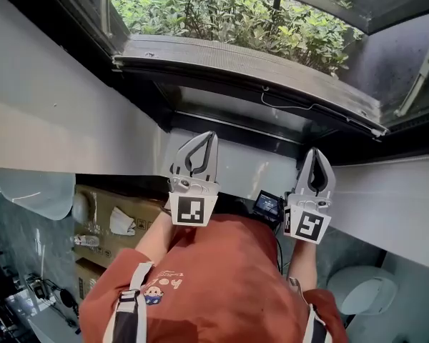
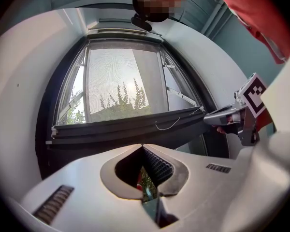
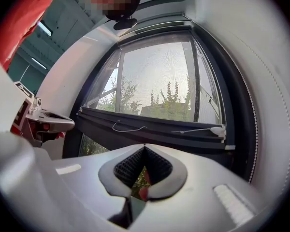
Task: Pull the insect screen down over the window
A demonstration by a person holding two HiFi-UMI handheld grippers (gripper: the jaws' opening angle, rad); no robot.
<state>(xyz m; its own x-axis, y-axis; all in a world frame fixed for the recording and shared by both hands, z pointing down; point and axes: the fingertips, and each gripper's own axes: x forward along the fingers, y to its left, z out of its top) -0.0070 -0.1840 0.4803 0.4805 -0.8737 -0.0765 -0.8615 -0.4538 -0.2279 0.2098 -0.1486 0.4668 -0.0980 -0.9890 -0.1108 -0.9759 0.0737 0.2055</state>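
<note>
The insect screen's dark bottom bar (image 1: 257,73) hangs partway down the window, with grey mesh (image 2: 116,76) above it and green bushes showing below. A thin white pull cord (image 2: 166,125) loops off the bar. My left gripper (image 1: 213,136) is shut and empty, level in front of the lower window frame and short of the bar (image 2: 125,124). My right gripper (image 1: 316,151) is also shut and empty, beside it to the right. From the right gripper view the bar (image 3: 150,129) and cord (image 3: 128,127) lie just beyond the closed tips (image 3: 144,148). Neither gripper touches the bar.
White wall panels (image 1: 57,120) flank the dark window recess. A beaded chain (image 3: 275,105) runs down the right wall. Below are cardboard boxes (image 1: 107,220), a small lit device (image 1: 268,206) and white rounded fixtures (image 1: 28,191). The person's red shirt fills the lower head view.
</note>
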